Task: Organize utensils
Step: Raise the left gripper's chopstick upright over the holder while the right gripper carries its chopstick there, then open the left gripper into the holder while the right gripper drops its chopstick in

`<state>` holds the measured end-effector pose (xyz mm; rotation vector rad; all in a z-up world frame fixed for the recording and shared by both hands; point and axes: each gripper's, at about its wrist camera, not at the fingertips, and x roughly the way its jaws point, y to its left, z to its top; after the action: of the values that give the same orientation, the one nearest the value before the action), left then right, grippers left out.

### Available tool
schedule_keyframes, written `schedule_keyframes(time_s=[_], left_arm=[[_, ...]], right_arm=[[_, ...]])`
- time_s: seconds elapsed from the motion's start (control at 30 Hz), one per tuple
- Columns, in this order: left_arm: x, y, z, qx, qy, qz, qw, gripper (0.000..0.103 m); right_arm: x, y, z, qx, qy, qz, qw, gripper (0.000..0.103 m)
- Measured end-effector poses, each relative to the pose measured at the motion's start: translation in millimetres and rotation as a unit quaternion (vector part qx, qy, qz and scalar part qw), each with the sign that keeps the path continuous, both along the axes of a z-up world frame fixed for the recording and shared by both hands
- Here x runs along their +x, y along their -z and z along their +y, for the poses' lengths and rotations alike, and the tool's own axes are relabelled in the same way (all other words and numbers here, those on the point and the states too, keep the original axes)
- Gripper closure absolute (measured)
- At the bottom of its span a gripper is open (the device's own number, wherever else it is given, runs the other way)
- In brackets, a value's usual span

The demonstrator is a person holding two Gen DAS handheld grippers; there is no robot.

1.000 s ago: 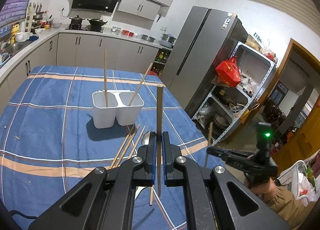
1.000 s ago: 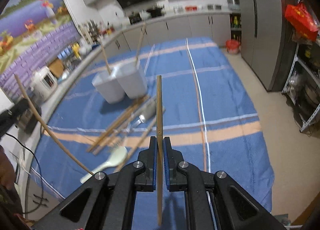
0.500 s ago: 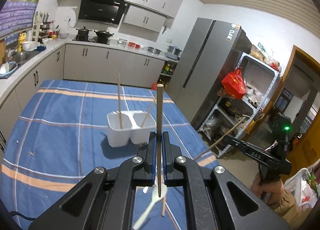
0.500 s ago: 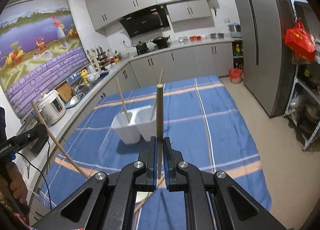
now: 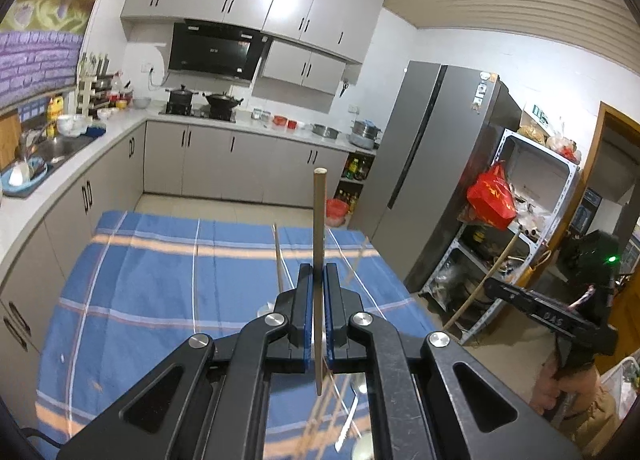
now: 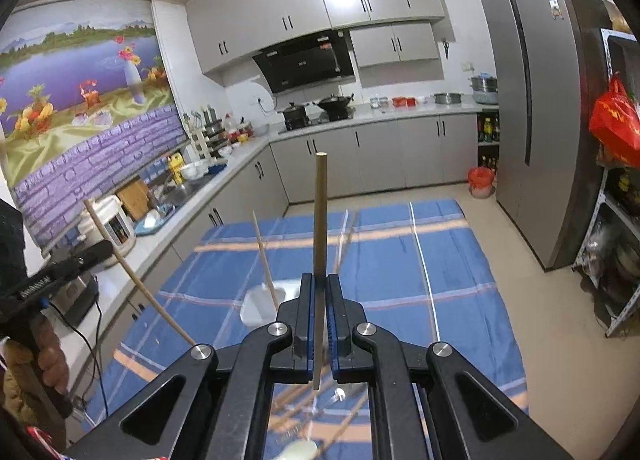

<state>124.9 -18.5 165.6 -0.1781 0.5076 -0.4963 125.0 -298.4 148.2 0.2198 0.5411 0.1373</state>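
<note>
Both hand-held grippers point(image 5: 317, 284) raised, chopstick-clamped

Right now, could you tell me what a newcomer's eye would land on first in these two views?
Most striking is the wooden chopstick standing upright in the shut left tool, dead centre of its view; the right tool grips a second chopstick the same way. Below both spreads the blue plaid tablecloth, with a white utensil holder half hidden behind the right tool. A red bag hangs on the shelf by the refrigerator.
</note>
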Motion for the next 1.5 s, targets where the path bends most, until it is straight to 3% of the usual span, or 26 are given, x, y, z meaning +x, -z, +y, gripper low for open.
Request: schedule_keyframes(time_s=[0.13,0.27,0.53,0.7,0.87,0.93,0.97,1.17,1.33,1.5], left_arm=[[35.3,-7.5,-9.9,0.010,-0.001,-0.005,0.9999,0.098],[75.2,0.7,-23.6,0.021,-0.001,0.008,0.9997,0.098],[142.6,64.7,-49.9,0.057,0.000,0.081,0.9950,0.098],[159.1,93.9,-53.1,0.059,0.002,0.113,0.9918,0.098],[160.5,100.2,-48.1,0.054,0.006,0.114,0.9919,0.095],[158.1,99.7,-45.3,0.051,0.002,0.114,0.9921,0.085],[155.7,98.6,-44.1,0.049,0.001,0.113,0.9923,0.077],[126.1,83.4,-31.4,0.037,-0.006,0.097,0.9946,0.070],[86.1,79.8,-20.7,0.029,0.006,0.095,0.9950,0.060],[48.6,111.6,-22.3,0.030,0.028,0.138,0.9897,0.058]], right_arm=[[29.5,-15.2,9.4,-0.006,0.000,-0.014,1.000,0.097],[64.8,-9.5,18.2,-0.006,0.004,-0.005,1.000,0.097],[135.1,52.0,16.2,0.014,0.018,0.079,0.997,0.097],[156.4,87.5,7.8,0.024,0.020,0.123,0.992,0.097],[164.2,103.2,6.3,0.033,0.021,0.140,0.989,0.093],[163.5,105.7,5.5,0.034,0.024,0.141,0.989,0.070],[161.0,105.9,4.9,0.034,0.025,0.138,0.989,0.065],[132.0,101.9,2.4,0.022,0.034,0.131,0.990,0.055],[88.4,114.1,-4.4,0.003,0.065,0.124,0.990,0.035],[53.2,172.8,-20.4,0.046,0.057,0.210,0.975,0.034]])
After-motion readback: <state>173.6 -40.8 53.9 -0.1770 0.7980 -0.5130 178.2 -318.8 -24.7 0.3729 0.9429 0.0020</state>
